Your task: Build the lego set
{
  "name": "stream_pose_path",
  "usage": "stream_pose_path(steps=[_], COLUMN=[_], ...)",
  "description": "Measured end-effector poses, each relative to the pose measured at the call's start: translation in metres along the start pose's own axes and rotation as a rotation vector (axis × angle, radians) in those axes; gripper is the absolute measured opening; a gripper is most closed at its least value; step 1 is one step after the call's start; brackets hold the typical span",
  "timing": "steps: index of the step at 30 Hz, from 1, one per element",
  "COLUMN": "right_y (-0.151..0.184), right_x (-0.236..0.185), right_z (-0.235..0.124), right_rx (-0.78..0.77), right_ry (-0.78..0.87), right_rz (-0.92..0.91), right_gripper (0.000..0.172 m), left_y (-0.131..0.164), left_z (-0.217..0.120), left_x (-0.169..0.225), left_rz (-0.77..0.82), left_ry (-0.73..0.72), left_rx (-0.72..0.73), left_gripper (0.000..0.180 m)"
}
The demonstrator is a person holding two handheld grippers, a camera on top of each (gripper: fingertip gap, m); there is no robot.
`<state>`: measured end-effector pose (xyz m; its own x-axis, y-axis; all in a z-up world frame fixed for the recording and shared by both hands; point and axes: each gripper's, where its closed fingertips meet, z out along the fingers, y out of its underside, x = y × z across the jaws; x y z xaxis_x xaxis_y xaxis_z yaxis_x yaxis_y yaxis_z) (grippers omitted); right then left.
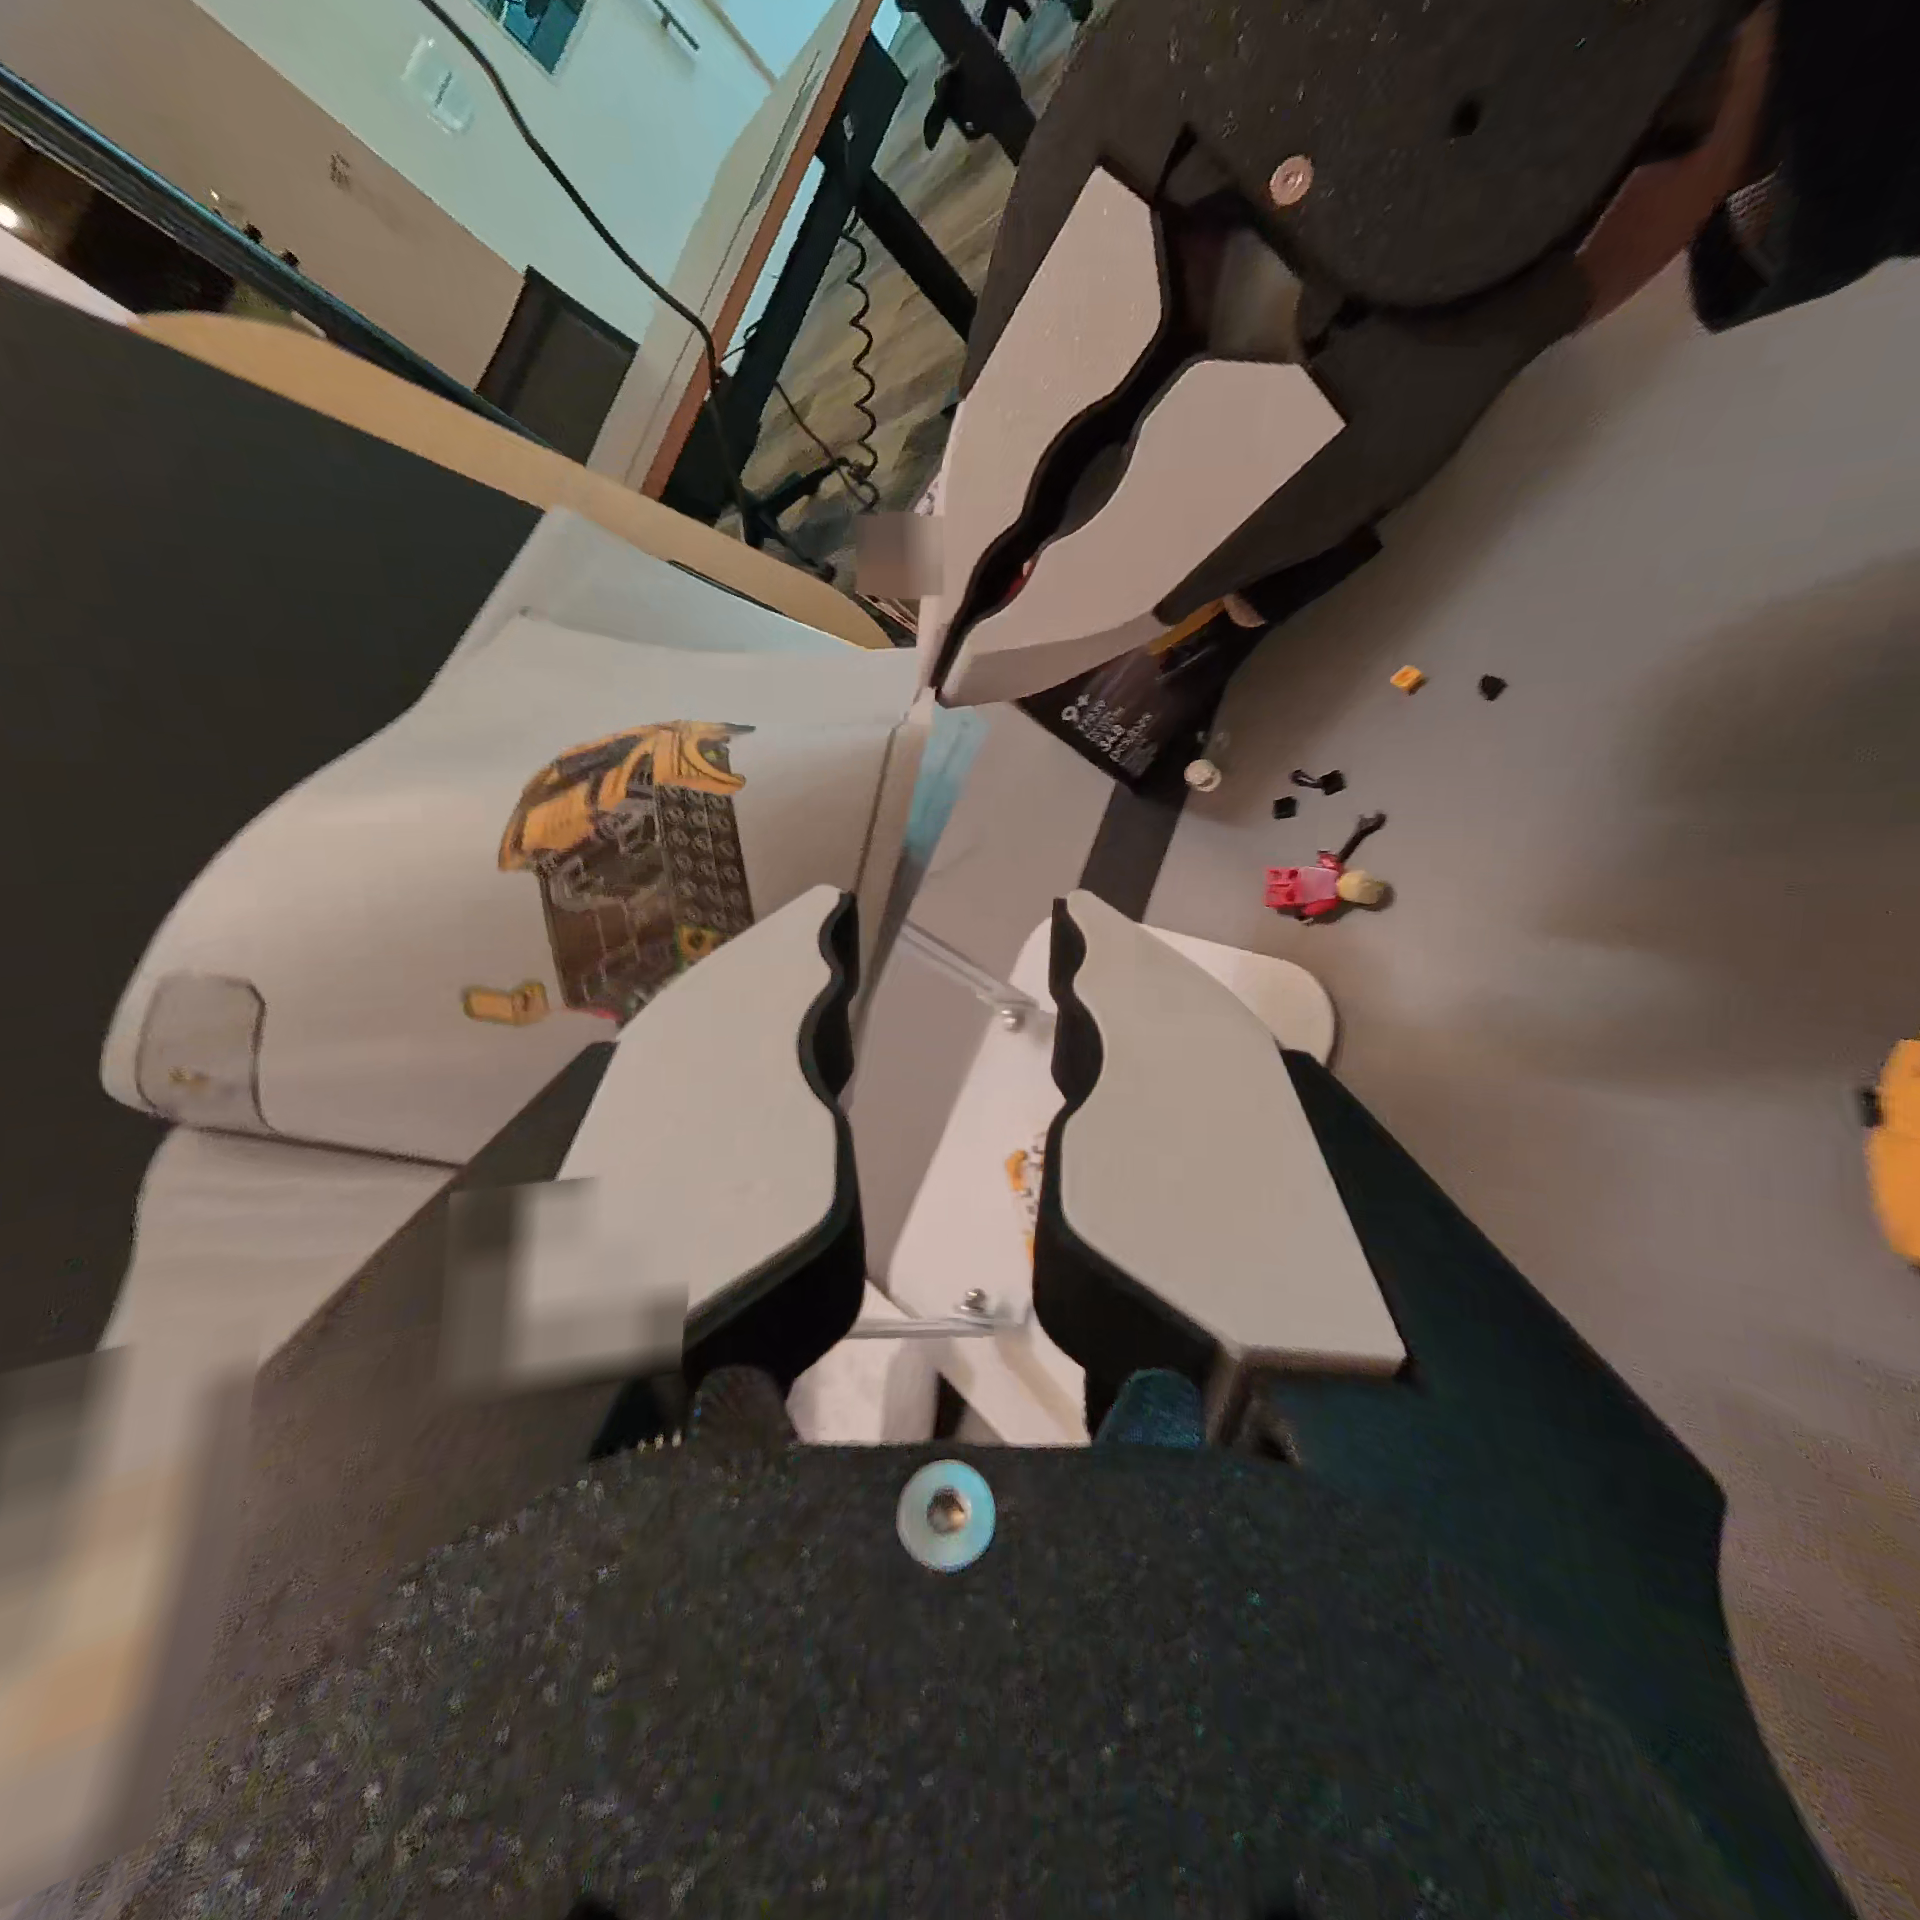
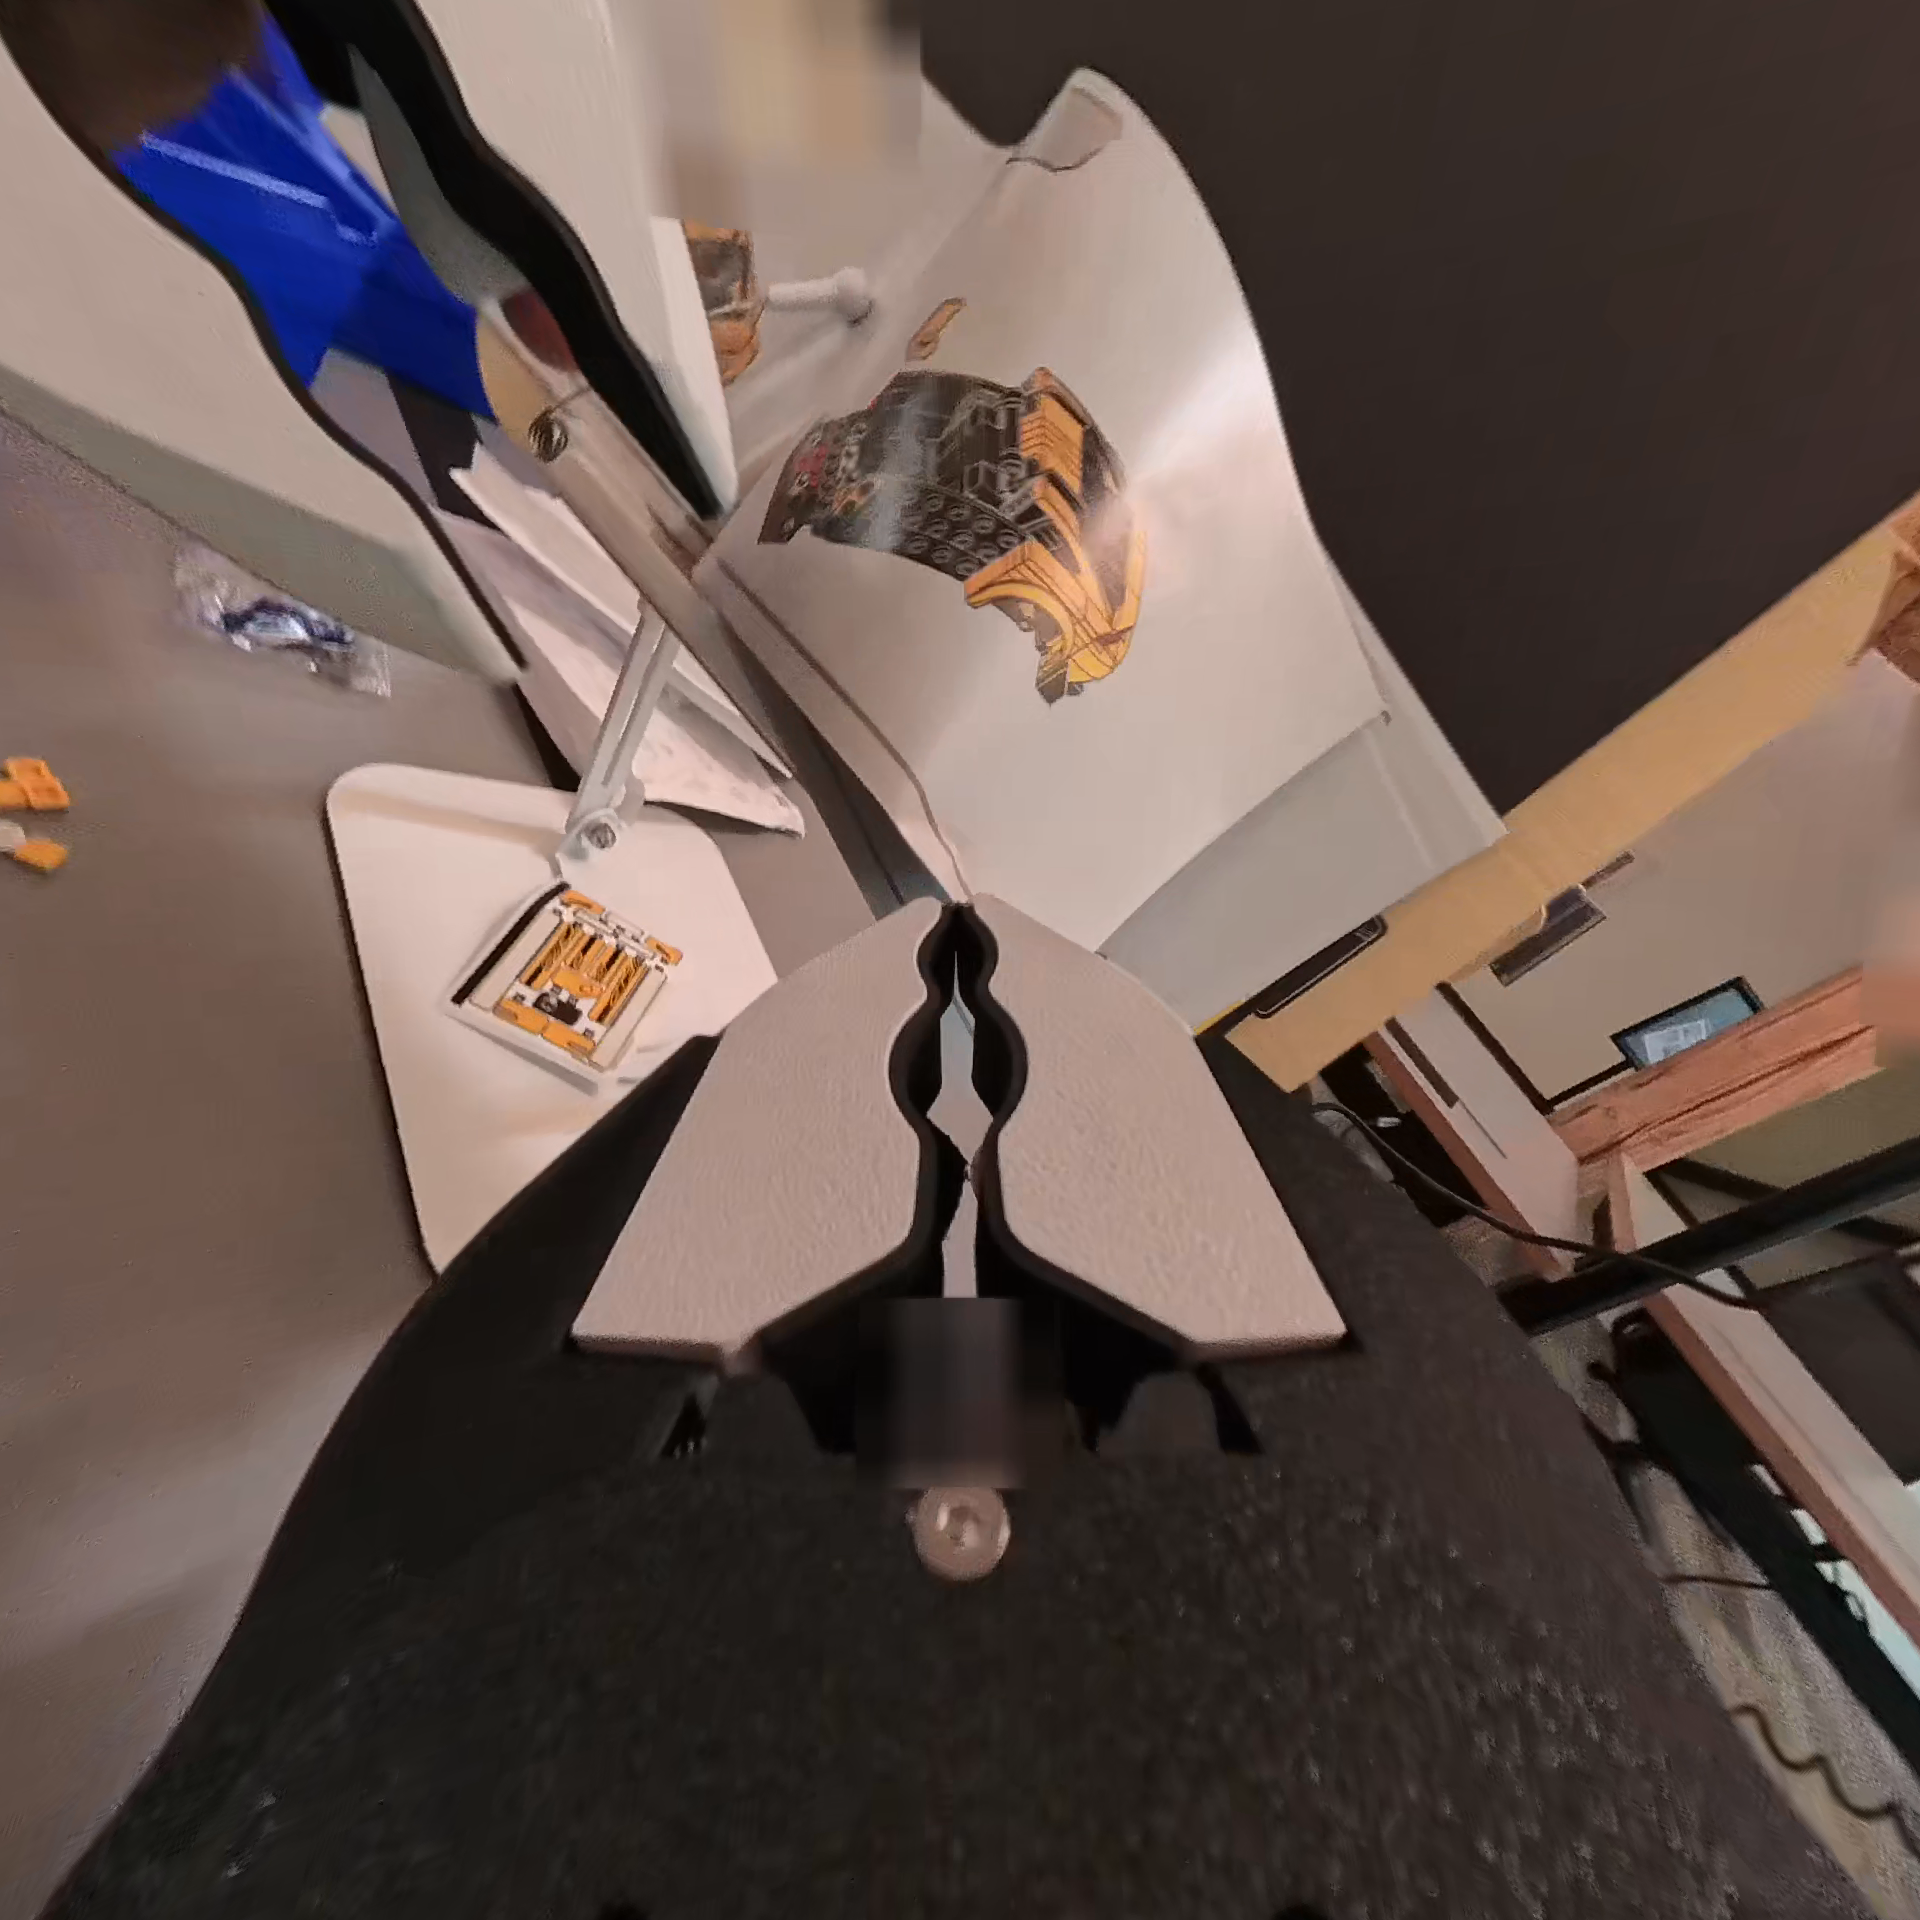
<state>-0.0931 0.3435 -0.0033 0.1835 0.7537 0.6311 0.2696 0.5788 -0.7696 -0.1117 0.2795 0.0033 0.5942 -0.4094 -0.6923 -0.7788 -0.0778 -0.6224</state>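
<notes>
- Left wrist view: the left gripper (image 1: pixel 951 914) stands well open and holds nothing. A lifted page (image 1: pixel 891 821) of the booklet (image 1: pixel 416 883) runs edge-on between its fingers, close against the left pad (image 1: pixel 831 997). Farther up, the right gripper (image 1: pixel 940 681) pinches that page's far edge. If the left gripper closed or shifted sideways now, it would likely crease the sheet or snag the stand's clear clip (image 1: pixel 966 977).
- Right wrist view: the right gripper (image 2: pixel 958 912) is closed, with only its very tips on the thin page (image 2: pixel 997 831). The booklet stands propped above the white base (image 2: pixel 416 935). With so narrow a bite, a hard pull could slip off the sheet or tear it at the spine.
</notes>
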Motion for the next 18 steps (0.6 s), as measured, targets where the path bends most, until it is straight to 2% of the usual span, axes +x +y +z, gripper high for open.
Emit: stream_pose_path(steps=[11, 18], right_y=[-0.017, -0.019], right_x=[0.005, 0.005], right_z=[-0.007, -0.012], right_rx=[0.032, 0.064], right_ry=[0.120, 0.128], right_rz=[-0.009, 0.043], right_gripper=[0.000, 0.000], left_y=[0.001, -0.003], left_z=[0.033, 0.028], left_x=[-0.016, -0.023], left_rz=[0.181, 0.189], left_ry=[-0.061, -0.093], left_rx=[-0.091, -0.064], left_gripper=[0.036, 0.006])
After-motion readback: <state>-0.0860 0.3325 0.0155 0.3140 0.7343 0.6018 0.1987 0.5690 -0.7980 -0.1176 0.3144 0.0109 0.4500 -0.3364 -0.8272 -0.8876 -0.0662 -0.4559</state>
